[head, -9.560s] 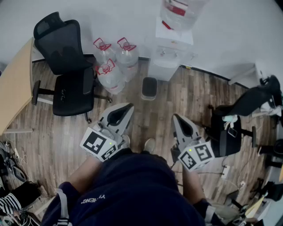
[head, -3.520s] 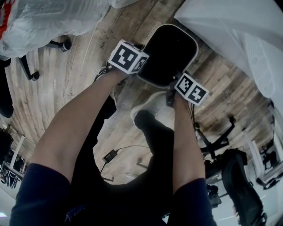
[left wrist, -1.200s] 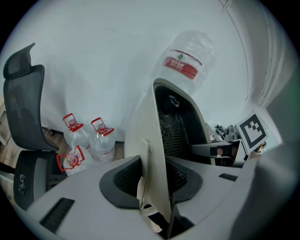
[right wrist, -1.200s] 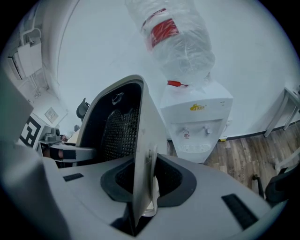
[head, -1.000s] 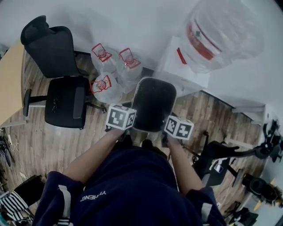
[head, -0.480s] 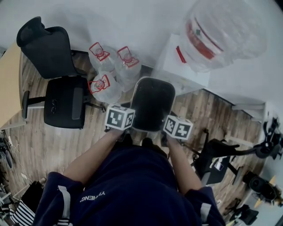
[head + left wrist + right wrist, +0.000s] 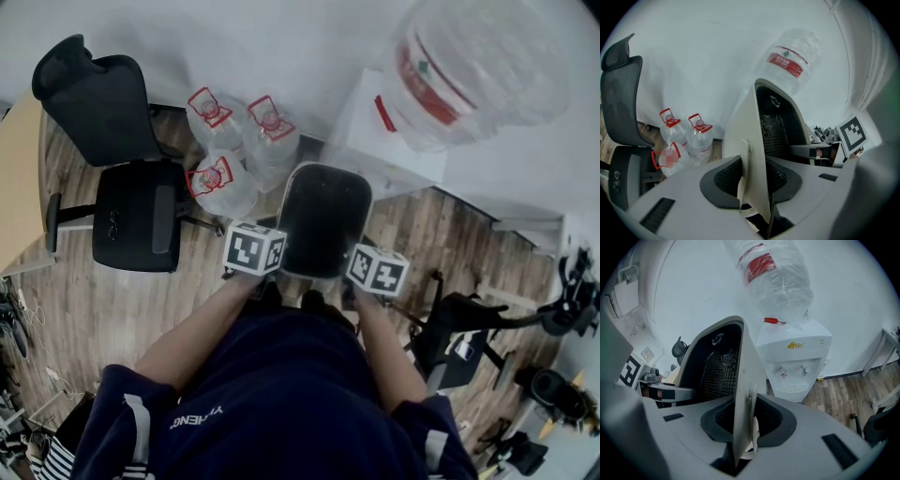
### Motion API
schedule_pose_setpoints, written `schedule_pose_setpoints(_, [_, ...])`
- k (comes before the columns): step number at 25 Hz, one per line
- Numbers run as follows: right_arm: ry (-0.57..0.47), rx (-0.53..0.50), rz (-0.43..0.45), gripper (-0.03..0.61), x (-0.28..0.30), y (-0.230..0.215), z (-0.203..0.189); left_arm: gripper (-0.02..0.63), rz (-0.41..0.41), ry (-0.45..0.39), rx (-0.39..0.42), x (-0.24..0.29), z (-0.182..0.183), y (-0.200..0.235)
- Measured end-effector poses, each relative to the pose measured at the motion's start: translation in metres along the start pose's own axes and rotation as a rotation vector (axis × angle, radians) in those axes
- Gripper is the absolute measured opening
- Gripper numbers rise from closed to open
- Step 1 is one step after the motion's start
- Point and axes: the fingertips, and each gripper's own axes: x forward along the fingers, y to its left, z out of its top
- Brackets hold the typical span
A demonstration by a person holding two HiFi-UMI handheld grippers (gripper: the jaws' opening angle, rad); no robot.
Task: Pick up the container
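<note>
The container (image 7: 323,220), a cream bin with a black mesh lining, sits in the middle of the head view with its open top toward the camera. It is held up off the wood floor (image 7: 122,300) between the 2 tools.

The left tool (image 7: 752,180) is closed on the container's left wall, with 1 jaw on the cream outside and 1 on the mesh inside. The right tool (image 7: 744,425) is clamped the same way on the opposite wall. In the head view their marker cubes sit at the bin's lower left and lower right edges.

Just up and left of the bin, 3 clear water jugs (image 7: 239,150) with red handles stand together on the floor. A black office chair (image 7: 117,150) is farther left. At upper right a white water dispenser (image 7: 389,141) stands against the wall (image 7: 281,37), carrying a large clear bottle (image 7: 469,66) with a red label.
</note>
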Motion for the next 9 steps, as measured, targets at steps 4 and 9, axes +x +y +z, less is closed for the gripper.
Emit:
schedule_pose_setpoints(4, [0.002,0.004,-0.003,0.083,0.0009,-0.0015,-0.0005,0.133,-0.002,0.005,-0.002,0.002,-0.0001,0.0001])
schedule_pose_setpoints(9, [-0.003,0.002,-0.005,0.083,0.0024,-0.0033,0.0034,0.135,-0.006,0.003,-0.002,0.0044,0.0033,0.0004])
